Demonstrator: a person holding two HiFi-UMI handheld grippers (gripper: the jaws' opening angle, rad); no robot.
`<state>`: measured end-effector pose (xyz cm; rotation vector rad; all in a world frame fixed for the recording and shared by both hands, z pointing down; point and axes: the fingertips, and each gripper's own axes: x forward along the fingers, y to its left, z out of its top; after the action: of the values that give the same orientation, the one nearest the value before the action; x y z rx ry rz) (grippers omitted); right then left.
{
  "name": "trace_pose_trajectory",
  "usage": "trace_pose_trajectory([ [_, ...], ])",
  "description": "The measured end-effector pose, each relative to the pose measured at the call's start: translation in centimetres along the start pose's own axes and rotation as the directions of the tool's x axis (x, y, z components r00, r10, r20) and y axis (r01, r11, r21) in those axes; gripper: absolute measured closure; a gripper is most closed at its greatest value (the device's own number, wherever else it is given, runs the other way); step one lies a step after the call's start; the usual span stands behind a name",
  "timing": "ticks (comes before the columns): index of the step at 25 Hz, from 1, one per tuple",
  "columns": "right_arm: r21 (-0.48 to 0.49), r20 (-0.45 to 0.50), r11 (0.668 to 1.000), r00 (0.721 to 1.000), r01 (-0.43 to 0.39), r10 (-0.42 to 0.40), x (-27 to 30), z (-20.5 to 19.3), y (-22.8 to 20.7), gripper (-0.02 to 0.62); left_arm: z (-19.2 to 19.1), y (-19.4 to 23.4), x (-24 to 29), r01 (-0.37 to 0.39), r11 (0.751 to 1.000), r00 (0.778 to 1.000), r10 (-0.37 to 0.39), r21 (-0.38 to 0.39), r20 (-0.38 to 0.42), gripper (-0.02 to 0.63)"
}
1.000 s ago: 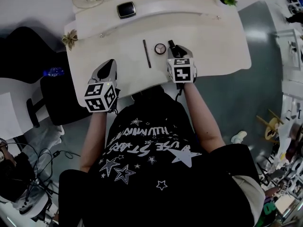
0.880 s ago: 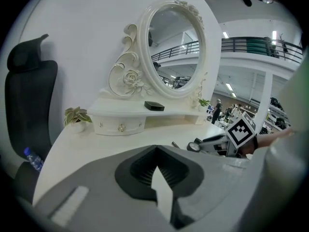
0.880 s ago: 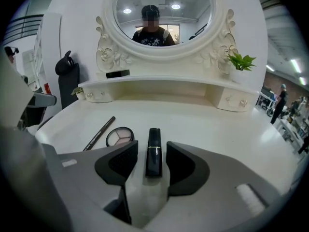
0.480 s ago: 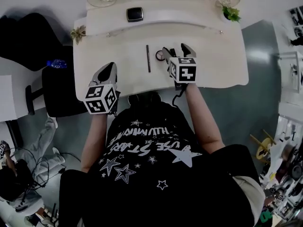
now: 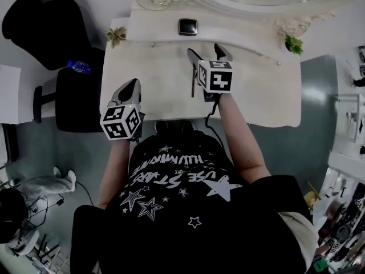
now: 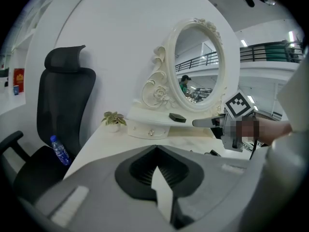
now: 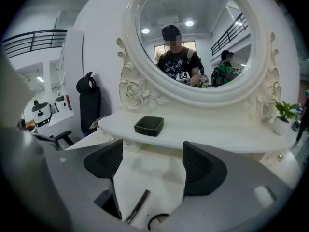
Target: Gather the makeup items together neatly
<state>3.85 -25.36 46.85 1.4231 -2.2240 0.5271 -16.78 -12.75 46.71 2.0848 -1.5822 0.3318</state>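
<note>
Head view: left tool at the surface near edge, right tool further in; black case on shelf.
Left gripper view: left tool pressed together, empty.
Right gripper view: right tool spread, just been opening, gripping nothing. Pencil and round compact lie on the surface below.

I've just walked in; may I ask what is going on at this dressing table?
A person is tidying makeup on a white dressing table with a gripper in each hand. The right gripper hangs above the table, its fingers having just been opening, with nothing between them; a dark pencil and a round compact lie beneath it. The left gripper is shut and empty near the front edge. A black square case sits on the shelf.
</note>
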Motion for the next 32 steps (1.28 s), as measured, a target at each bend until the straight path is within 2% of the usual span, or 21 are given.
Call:
trace_pose_trajectory([
  [8,0.036,-0.012,0.999,1.000,0.024,-0.024,4.1,2.8,2.3,0.173,1.3,3.6,0.0,-0.016,1.000,1.000,0.016,-0.009,0.007,0.604],
  [22,0.060,-0.051,0.975,0.976,0.214,-0.211,7.8,4.1,1.3,0.210,2.3,6.7,1.6,0.054,0.998,0.998,-0.054,0.014,-0.021,0.604],
  [27,0.086,-0.078,0.969,0.971,0.233,-0.226,8.3,3.7,1.1,0.221,2.2,7.2,1.9,0.077,0.997,0.997,-0.077,0.016,-0.031,0.604],
  [32,0.110,-0.063,0.964,0.970,0.242,-0.237,8.2,3.7,1.0,0.232,2.0,7.6,1.9,0.089,0.996,0.996,-0.088,0.022,-0.035,0.604],
])
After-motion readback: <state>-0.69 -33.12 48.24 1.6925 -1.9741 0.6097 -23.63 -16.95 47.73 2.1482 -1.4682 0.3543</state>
